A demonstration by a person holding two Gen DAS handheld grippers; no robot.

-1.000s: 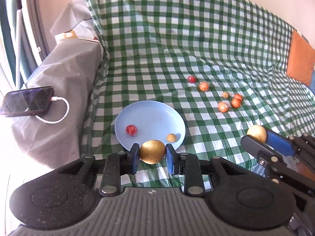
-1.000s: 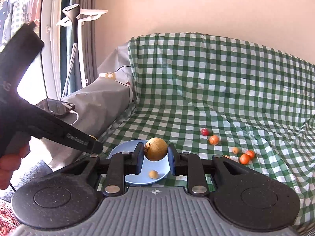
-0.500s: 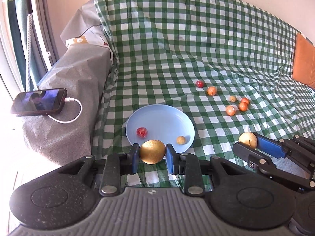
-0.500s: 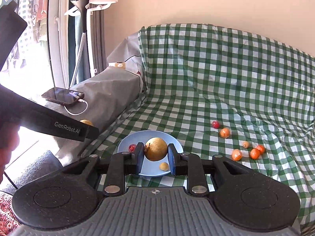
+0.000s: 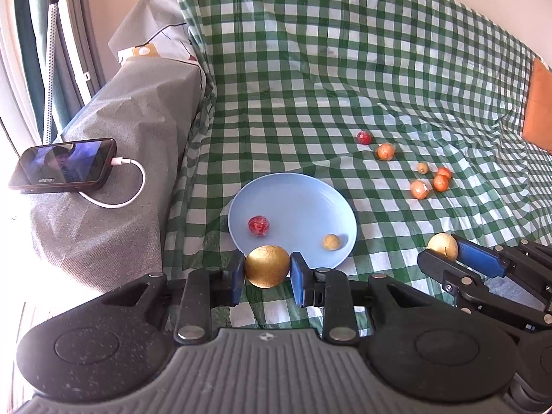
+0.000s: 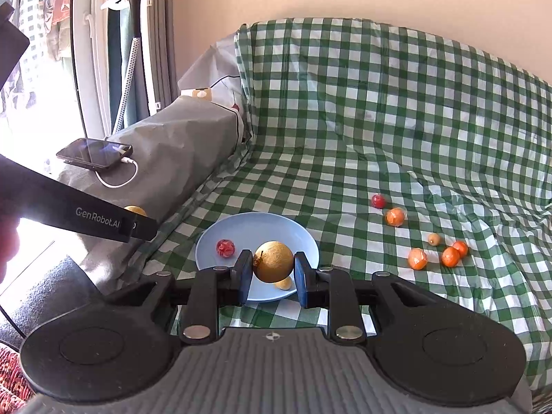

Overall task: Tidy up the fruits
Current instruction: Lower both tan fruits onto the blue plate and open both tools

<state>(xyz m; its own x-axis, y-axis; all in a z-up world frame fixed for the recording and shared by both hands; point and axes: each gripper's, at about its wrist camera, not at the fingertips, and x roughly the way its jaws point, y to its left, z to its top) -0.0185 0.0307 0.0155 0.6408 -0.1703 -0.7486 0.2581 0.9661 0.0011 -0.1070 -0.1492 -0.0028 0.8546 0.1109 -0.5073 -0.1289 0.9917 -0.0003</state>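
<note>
A light blue plate (image 5: 296, 200) lies on the green checked sofa cover and holds a red fruit (image 5: 258, 225) and a small yellow fruit (image 5: 332, 242). My left gripper (image 5: 267, 270) is shut on a golden pear (image 5: 267, 266), just in front of the plate's near rim. My right gripper (image 6: 272, 270) is shut on another golden pear (image 6: 273, 261), held above the plate (image 6: 241, 231). It also shows in the left wrist view (image 5: 445, 252) to the plate's right. Several small orange fruits (image 5: 419, 189) and one red fruit (image 5: 364, 137) lie loose further right.
A phone (image 5: 63, 165) with a white cable lies on the grey sofa armrest (image 5: 114, 179) at left. An orange cushion (image 5: 538, 114) sits at the far right. A garment steamer (image 6: 131, 34) stands by the window.
Both grippers have drawn back and tilted, so the plate and fruits sit further right and higher in both views. Each still holds its pear.
</note>
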